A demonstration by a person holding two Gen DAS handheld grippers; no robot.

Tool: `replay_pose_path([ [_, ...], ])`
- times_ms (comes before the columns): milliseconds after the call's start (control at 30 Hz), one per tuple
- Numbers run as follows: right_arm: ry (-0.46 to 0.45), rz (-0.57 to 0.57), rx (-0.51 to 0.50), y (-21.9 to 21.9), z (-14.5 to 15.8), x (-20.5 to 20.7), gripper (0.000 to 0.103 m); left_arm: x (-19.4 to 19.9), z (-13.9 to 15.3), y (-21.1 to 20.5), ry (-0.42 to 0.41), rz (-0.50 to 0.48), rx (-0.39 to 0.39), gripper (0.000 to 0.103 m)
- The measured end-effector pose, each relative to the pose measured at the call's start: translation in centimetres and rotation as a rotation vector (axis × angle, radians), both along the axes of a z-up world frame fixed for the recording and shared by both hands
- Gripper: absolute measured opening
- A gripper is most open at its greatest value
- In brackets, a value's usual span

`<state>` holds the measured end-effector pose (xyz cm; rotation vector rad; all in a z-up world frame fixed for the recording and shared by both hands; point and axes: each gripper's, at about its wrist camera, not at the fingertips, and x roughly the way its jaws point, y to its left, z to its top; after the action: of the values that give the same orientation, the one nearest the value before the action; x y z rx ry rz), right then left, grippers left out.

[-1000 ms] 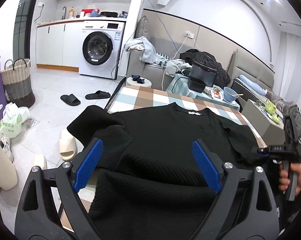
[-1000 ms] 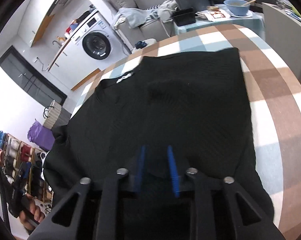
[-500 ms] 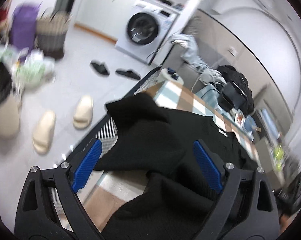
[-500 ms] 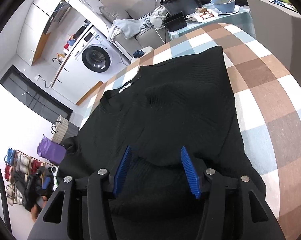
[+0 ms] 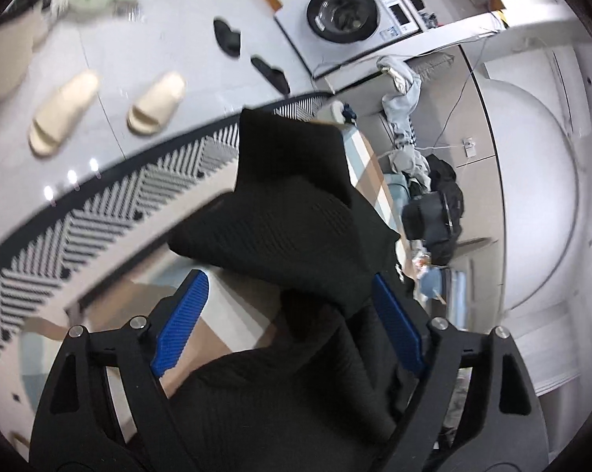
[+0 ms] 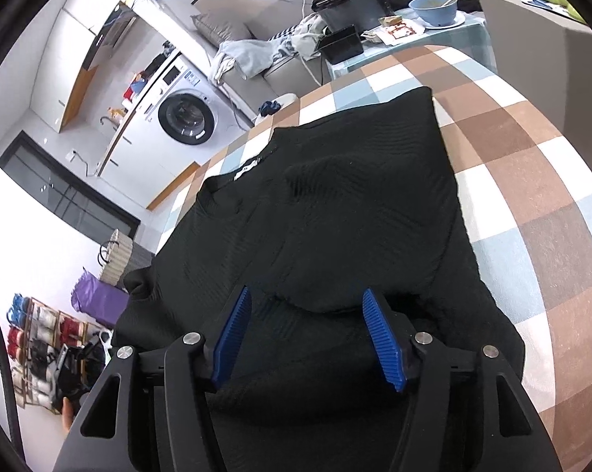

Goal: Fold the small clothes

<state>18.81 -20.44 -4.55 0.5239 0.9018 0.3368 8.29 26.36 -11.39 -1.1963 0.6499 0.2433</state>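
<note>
Black ribbed knit, a small sweater (image 6: 351, 212), lies spread on the checked tablecloth (image 6: 532, 181), its sleeve (image 5: 292, 196) draping over the table's left edge above the zigzag-patterned rug (image 5: 99, 220). On that side the left gripper (image 5: 288, 322) has its blue jaws wide, just closing a little, with a fold of sleeve lying between them but not pinched. Further right, the right gripper (image 6: 309, 338) stands about half open, its jaws just having parted, over the sweater's near hem without pressing it.

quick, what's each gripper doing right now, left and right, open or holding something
Left gripper: open, closing slightly; black sweater sleeve lies between the jaws, ungripped.
Right gripper: open, jaws just opening above the sweater, holding nothing.
</note>
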Motion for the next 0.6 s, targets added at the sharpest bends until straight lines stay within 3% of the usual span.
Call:
replay_pose_path([
  [200,-0.004,-0.023,0.017,-0.8,-0.1,-0.5,0.061,3.2,-2.7,0.7,-0.006,-0.016,-0.122,0.082],
  [300,-0.008,-0.028,0.018,-0.9,-0.2,-0.7,0.061,4.5,-3.1,1.1,-0.015,0.006,-0.134,0.082],
  [367,-0.012,-0.032,0.013,-0.8,-0.1,-0.8,0.061,5.9,-3.0,1.4,0.004,0.019,-0.113,0.074],
  [467,-0.018,-0.041,0.02,-0.9,-0.1,-1.1,0.061,7.8,-2.0,1.5,0.071,0.02,-0.045,0.048],
  [533,-0.021,-0.046,0.025,-1.1,-0.1,-1.3,0.061,8.7,-1.5,1.5,0.105,0.033,0.013,0.016],
  [600,-0.02,-0.049,0.03,-1.2,-0.3,-1.5,0.061,8.9,-0.4,1.5,0.111,0.05,0.08,0.006],
])
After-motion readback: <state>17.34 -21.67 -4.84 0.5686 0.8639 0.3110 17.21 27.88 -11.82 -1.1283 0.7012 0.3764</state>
